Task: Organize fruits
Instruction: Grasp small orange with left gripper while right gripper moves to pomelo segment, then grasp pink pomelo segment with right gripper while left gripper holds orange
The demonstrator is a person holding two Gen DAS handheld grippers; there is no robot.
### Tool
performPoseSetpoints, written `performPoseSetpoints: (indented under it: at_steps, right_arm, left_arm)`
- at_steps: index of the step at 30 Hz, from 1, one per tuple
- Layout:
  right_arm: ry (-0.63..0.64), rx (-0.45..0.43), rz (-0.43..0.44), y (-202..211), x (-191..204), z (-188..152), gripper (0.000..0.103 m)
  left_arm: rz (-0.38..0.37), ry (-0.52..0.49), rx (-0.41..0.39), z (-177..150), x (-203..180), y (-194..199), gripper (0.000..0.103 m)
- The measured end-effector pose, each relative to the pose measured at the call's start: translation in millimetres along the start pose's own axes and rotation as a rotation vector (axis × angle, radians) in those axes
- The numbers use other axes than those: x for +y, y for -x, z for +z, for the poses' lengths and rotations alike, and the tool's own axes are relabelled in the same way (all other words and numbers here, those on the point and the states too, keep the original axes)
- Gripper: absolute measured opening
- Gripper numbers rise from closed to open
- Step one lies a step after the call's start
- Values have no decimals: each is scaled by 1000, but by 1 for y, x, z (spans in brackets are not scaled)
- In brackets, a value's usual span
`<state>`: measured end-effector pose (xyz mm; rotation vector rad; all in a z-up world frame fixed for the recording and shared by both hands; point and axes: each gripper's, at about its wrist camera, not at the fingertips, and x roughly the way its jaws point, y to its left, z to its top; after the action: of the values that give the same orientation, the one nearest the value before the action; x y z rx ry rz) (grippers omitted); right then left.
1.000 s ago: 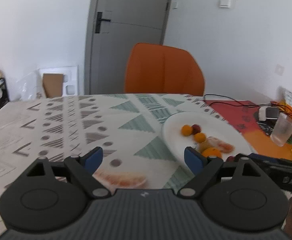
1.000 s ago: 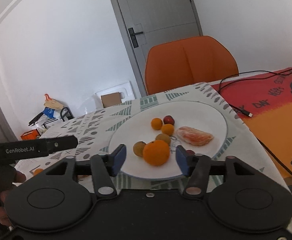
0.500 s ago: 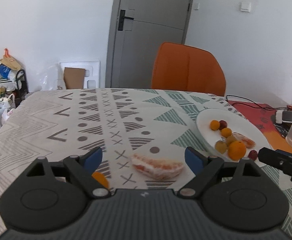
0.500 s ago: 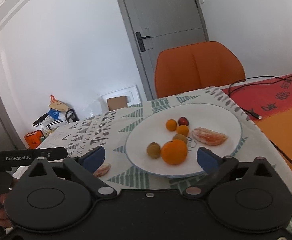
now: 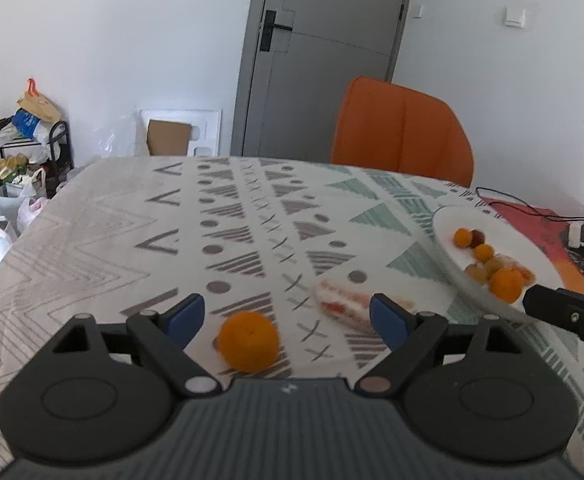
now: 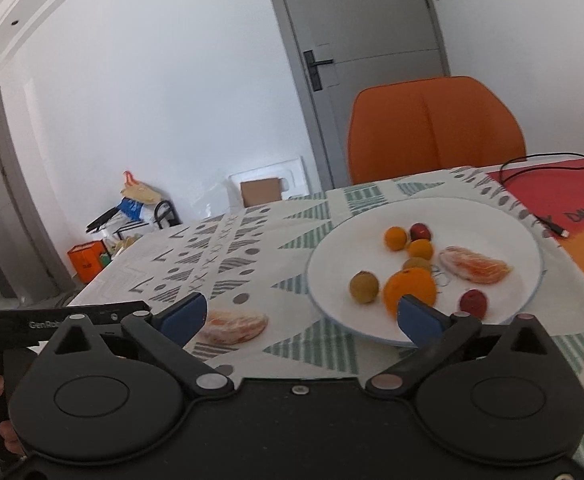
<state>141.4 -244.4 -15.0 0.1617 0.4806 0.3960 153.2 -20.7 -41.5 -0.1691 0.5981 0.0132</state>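
Observation:
My left gripper is open, low over the patterned tablecloth. A whole orange lies on the cloth between its fingers, touching neither pad. A peeled citrus segment lies just beyond the right fingertip. My right gripper is open wide and holds nothing. It hangs in front of the white plate. On the plate lie an orange, a brownish-green fruit, small orange and red fruits and a peeled segment. The loose segment on the cloth lies by the right gripper's left fingertip.
The plate sits near the table's right side. An orange chair stands behind the far edge. A black cable runs over a red mat to the right. Bags and a rack are on the floor at the left.
My right gripper opened, left the orange on the plate and drew back. My left gripper swung left, so the whole orange now lies between its fingers and the segment is by the right fingertip.

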Motion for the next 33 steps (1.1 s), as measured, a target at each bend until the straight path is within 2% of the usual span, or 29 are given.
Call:
performPoseSetpoints:
  at_steps: [7,9,10,12,13,16,19,21,29,33]
  right_arm:
    - [29,42,23,-14,15,-3,103]
    - [28,54,27,-19,17,-4,103]
    - [27,61,30,-22,18,-4,103]
    - [32,74,38,-28,21,-6,103]
    - [35,83,43,-31,23,-6,103]
    - [47,109,63,-40,31,-8,103]
    - [57,132,82,-49,40,-10,103]
    - [61,154,90,-57,45,-11,102]
    - [41,228,113,-87,58,-13,88]
    - [69,228,107,-97,66,-14,90]
  left_arm:
    - [11,35,25,-9,15,-14,87]
    - [9,46,35,-11,19,-19,81]
    - [7,48,38,-12,21,-21,77]
    - [48,8,50,-14,19,-26,45]
    - [60,-7,49,-13,19,-27,35]
    - [8,59,49,-9,31,-25,35]
    - [26,53,36,-10,37,-21,35]
    - [17,85,41,-12,45,-21,35]
    - [36,131,22,-11,71,-11,35]
    - [35,151,17,-9,80,-9,35]
